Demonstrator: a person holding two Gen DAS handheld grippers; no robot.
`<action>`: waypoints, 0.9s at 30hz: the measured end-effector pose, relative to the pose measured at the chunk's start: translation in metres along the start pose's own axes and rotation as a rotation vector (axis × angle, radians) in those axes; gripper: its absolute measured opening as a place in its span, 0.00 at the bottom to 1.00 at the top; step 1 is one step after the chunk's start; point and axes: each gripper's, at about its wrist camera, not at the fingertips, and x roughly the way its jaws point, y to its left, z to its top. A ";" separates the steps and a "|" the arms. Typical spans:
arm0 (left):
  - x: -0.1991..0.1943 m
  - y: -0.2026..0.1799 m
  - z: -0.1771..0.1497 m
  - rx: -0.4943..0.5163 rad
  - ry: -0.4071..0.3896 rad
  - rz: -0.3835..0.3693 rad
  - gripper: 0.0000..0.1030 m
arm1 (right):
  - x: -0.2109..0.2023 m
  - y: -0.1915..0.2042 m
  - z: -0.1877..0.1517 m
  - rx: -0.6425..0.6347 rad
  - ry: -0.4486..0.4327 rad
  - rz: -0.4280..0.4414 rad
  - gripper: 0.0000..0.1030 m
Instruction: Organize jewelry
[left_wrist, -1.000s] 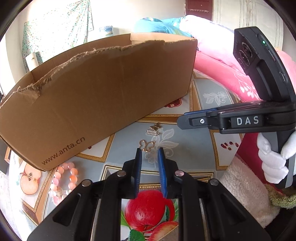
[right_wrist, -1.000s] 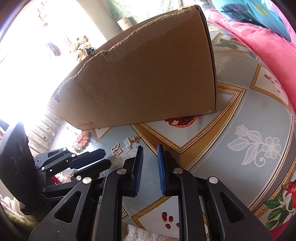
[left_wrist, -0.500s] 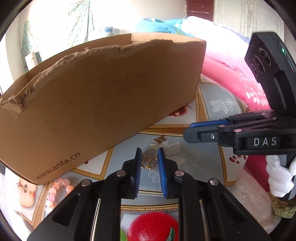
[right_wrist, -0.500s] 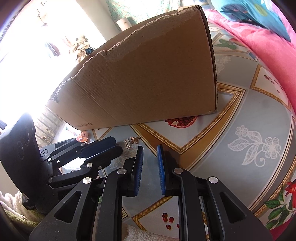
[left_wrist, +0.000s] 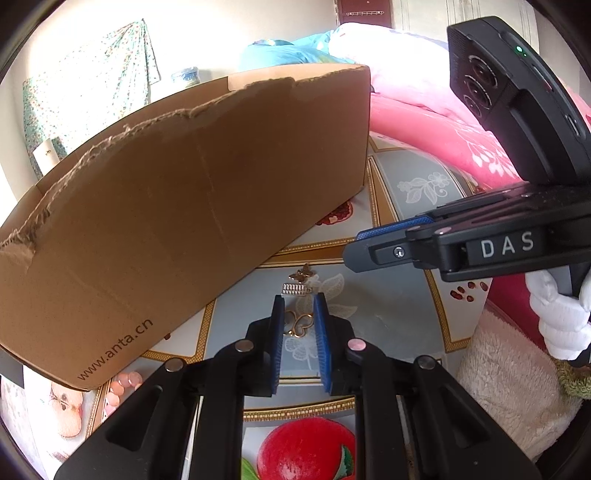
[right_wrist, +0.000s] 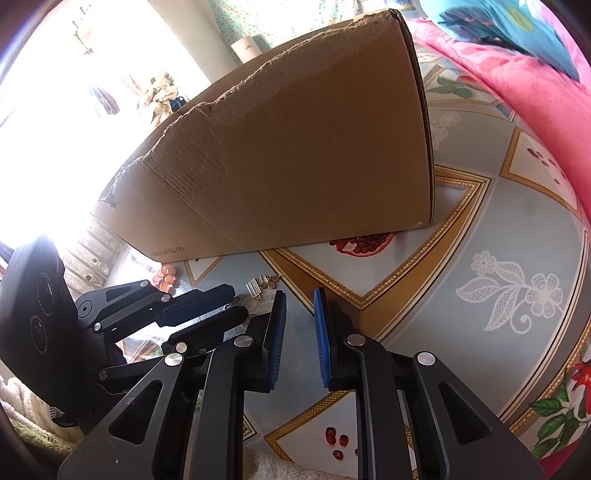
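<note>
A gold open-wire butterfly charm lies flat on the patterned tablecloth. It sits between the blue pads of my left gripper, whose jaws stand narrowly apart on either side of it; I see no firm press. Just beyond lie a silver comb-shaped piece and a small bronze butterfly. A pink bead bracelet peeks out under the box corner at lower left. My right gripper hovers over bare cloth, slightly open and empty. The left gripper hides the gold charm in the right wrist view.
A torn-edged cardboard box stands right behind the jewelry and blocks the far side. A white-gloved hand holds the right gripper close on the right. A pink blanket and a cream towel border the cloth.
My left gripper has slid forward, so the gold charm that lay ahead of its tips now lies between the pads. The right gripper has stayed still.
</note>
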 end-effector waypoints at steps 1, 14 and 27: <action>0.000 0.000 0.000 0.004 0.000 -0.001 0.15 | 0.000 -0.001 0.000 -0.002 0.001 0.001 0.15; 0.001 -0.013 0.003 0.073 0.012 0.051 0.15 | -0.004 -0.009 0.001 0.046 -0.003 0.007 0.15; 0.001 -0.032 0.003 0.126 0.020 0.141 0.15 | -0.009 -0.007 0.000 0.054 -0.020 -0.008 0.15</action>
